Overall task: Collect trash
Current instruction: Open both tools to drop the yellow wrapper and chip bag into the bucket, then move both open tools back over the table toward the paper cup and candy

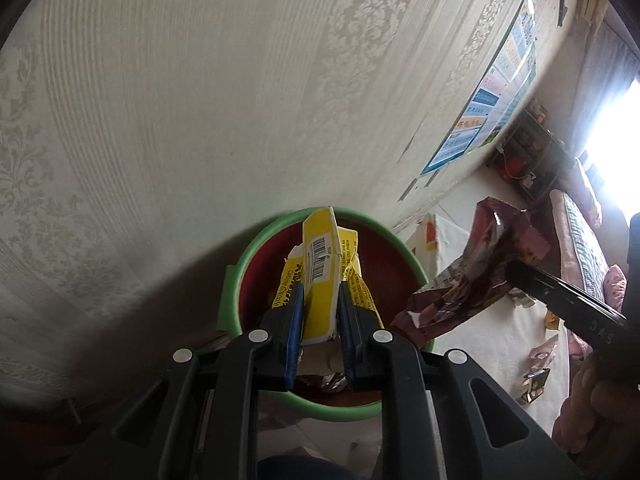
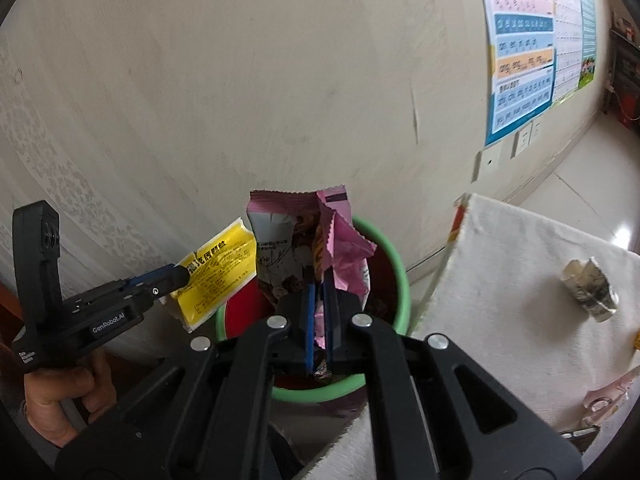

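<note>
My left gripper (image 1: 319, 292) is shut on a yellow packet (image 1: 320, 268) with a barcode, held above a green-rimmed red bin (image 1: 240, 276) by the wall. My right gripper (image 2: 319, 286) is shut on pink and maroon snack wrappers (image 2: 288, 240), held over the same bin (image 2: 396, 276). In the right wrist view the left gripper (image 2: 182, 276) and its yellow packet (image 2: 216, 272) hang at the bin's left side. In the left wrist view the right gripper's wrappers (image 1: 472, 276) hang at the bin's right side.
A white cloth-covered table (image 2: 520, 280) stands right of the bin, with a crumpled silver wrapper (image 2: 592, 292) and more scraps (image 1: 536, 384) on it. A patterned wall is behind the bin, with posters (image 2: 524, 52) on it. A dark shelf (image 1: 532, 152) stands far right.
</note>
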